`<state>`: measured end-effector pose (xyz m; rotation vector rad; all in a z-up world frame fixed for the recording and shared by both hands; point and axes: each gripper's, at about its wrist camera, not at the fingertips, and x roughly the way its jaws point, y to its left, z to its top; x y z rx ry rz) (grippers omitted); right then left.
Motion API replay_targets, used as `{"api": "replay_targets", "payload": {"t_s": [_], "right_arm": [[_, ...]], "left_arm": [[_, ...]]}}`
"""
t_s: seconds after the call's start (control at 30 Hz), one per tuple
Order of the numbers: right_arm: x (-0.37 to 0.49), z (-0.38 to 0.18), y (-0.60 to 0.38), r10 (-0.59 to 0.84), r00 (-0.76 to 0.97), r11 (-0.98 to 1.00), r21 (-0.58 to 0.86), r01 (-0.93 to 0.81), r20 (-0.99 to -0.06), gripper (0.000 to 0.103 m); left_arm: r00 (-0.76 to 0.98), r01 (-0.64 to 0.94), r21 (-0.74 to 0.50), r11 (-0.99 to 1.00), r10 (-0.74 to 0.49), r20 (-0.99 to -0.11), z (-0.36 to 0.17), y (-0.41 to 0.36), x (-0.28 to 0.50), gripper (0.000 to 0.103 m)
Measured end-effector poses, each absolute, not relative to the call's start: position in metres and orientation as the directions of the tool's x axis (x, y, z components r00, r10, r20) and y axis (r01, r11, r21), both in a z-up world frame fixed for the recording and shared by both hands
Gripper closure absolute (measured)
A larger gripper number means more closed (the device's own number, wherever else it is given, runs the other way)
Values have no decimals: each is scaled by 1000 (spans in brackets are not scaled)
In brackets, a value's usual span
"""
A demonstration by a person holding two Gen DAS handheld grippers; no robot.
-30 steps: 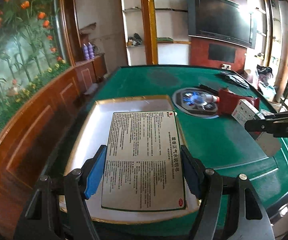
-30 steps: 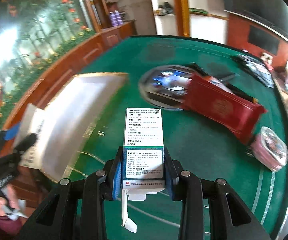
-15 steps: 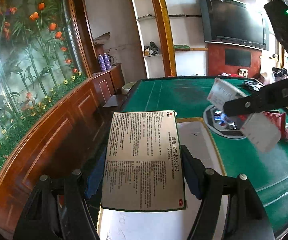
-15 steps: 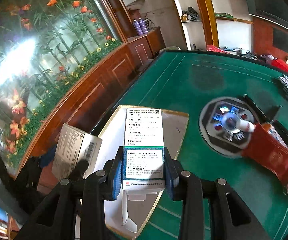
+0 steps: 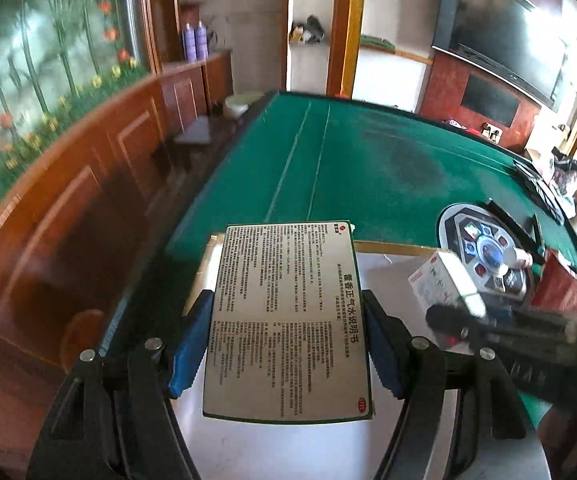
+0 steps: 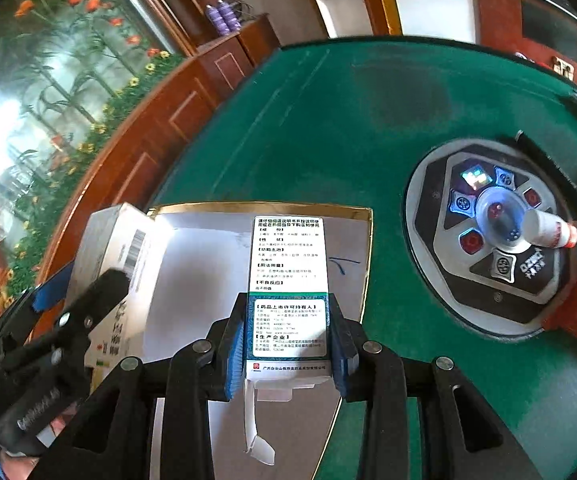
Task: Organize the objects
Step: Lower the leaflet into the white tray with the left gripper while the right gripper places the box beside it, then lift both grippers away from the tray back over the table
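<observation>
My left gripper (image 5: 286, 342) is shut on a wide grey medicine box (image 5: 286, 316) with a green edge and printed text, held over the left part of a white tray (image 5: 288, 448) with a gold rim. My right gripper (image 6: 288, 344) is shut on a narrow white and teal medicine box (image 6: 289, 280) whose bottom flap hangs open, held over the same tray (image 6: 204, 264). The right gripper and its box (image 5: 446, 284) show at the right of the left wrist view. The left gripper's box (image 6: 108, 252) shows at the left of the right wrist view.
The tray lies on a green felt table (image 6: 328, 120). A round control panel (image 6: 488, 236) is set in the table's centre, with a small white bottle (image 6: 548, 230) lying on it. A red pouch (image 5: 560, 288) lies beyond it. A wooden wall panel (image 5: 68, 220) runs along the left.
Both grippers have swung left and come down over the tray with their boxes. The right gripper has come from the table's middle to just beside the left one.
</observation>
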<state>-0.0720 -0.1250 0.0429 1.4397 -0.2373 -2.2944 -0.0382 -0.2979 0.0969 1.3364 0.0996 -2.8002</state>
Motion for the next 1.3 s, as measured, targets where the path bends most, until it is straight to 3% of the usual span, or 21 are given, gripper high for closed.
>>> {"api": "replay_targets", "payload": {"t_s": [0.37, 0.47, 0.57, 0.63, 0.73, 0.8, 0.87, 0.93, 0.97, 1.0, 1.1, 1.3], "right_arm": [[-90, 26, -138, -381, -399, -917, 287, 277, -834, 65], [-90, 26, -141, -368, -412, -919, 260, 296, -833, 64], [-90, 27, -141, -388, -424, -913, 279, 298, -818, 56], [-86, 30, -139, -409, -436, -906, 297, 303, -802, 46], [-70, 49, -131, -414, -502, -903, 274, 330, -759, 45], [-48, 71, -125, -390, -590, -911, 206, 356, -707, 44], [-10, 100, -113, -323, -738, -934, 75, 349, -592, 37], [4, 109, -108, -299, -788, -942, 36, 333, -538, 15], [41, 129, -97, -236, -892, -962, -35, 270, -385, 10], [63, 139, -88, -198, -935, -972, -62, 225, -294, 0], [84, 147, -82, -173, -961, -978, -79, 194, -217, 0], [117, 157, -58, -135, -978, -987, -70, 147, -160, 0]], "left_arm": [[-576, 112, -79, -991, 0, -817, 56, -298, -73, 30], [-581, 121, -113, -986, 22, -813, 54, -303, -75, 24], [-598, 132, -154, -979, 45, -800, 57, -308, -72, 18], [-614, 134, -186, -973, 66, -787, 62, -311, -67, 18], [-670, 130, -183, -975, 49, -740, 80, -309, -49, 18], [-756, 101, -139, -985, 15, -654, 102, -301, -21, 18], [-856, 99, -31, -995, -69, -512, 126, -286, 20, 17], [-935, 133, 65, -989, -147, -323, 145, -269, 64, 9], [-956, 181, 105, -978, -200, -216, 153, -260, 88, 4], [-962, 228, 124, -966, -243, -125, 159, -255, 106, 0], [-954, 299, 145, -943, -294, 56, 170, -236, 148, 0], [-936, 332, 229, -915, -290, 199, 182, -197, 182, 0]]}}
